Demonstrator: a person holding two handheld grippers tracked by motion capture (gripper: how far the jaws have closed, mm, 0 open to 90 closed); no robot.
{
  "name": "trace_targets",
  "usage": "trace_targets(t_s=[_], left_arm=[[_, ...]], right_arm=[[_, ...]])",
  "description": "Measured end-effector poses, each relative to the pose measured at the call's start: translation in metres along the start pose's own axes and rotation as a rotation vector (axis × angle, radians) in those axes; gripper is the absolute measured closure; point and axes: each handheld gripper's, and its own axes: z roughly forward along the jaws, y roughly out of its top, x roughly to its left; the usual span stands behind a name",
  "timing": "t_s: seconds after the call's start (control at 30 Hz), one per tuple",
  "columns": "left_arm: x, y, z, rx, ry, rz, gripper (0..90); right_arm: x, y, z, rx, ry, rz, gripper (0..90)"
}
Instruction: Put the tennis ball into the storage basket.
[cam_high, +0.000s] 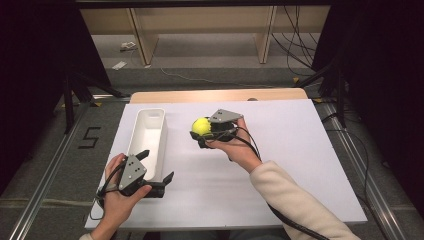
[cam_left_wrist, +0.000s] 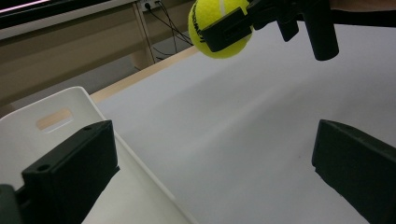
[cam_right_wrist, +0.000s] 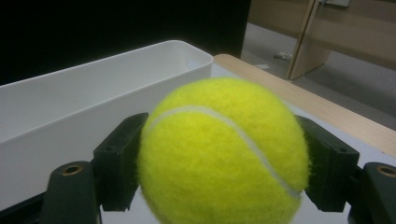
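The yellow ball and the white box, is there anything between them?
No. In the high view, only bare white table separates the tennis ball, clamped in the right gripper, from the white bin. The right gripper view shows the same gap.

A flat white rectangular board covers the tabletop, and a strip of light wooden table edge shows past its far side. Directly on the board, toward its left, lies a long, narrow white plastic bin with rounded corners and an open top, its length running from the near side toward the far side. The bin's near end wall has a slot-shaped handle cut-out, and its side wall stands upright on the white surface.
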Motion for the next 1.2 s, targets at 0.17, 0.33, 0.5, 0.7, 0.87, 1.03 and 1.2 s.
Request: trace_targets(t_s=[0.17,0.33,0.5,0.7,0.87,1.03,1.2], left_arm=[[0.007,0.002,-0.001,0.007,0.006,0.099,0.0],[0.000,0.000,0.000,-0.001,-0.001,-0.002,0.0],[0.000,0.000,0.000,0.000,-0.002,-0.001,0.0],[0.000,0.000,0.000,0.000,-0.004,-0.001,0.0],[0.000,0.000,0.000,0.000,-0.004,-0.001,0.0],[0.000,0.000,0.000,-0.001,-0.005,-0.002,0.0],[0.000,0.000,0.000,-0.001,-0.004,-0.001,0.0]], right_arm=[[0.001,0.000,0.002,0.005,0.000,0.001,26.2],[0.003,0.000,0.004,0.003,0.002,0.000,26.2],[0.003,0.000,0.006,0.007,0.005,0.000,26.2],[0.005,0.000,0.009,0.010,0.009,0.001,26.2],[0.006,0.000,0.011,0.012,0.011,0.001,26.2],[0.006,0.001,0.013,0.014,0.012,0.003,26.2],[0.008,0.002,0.015,0.017,0.016,0.000,26.2]])
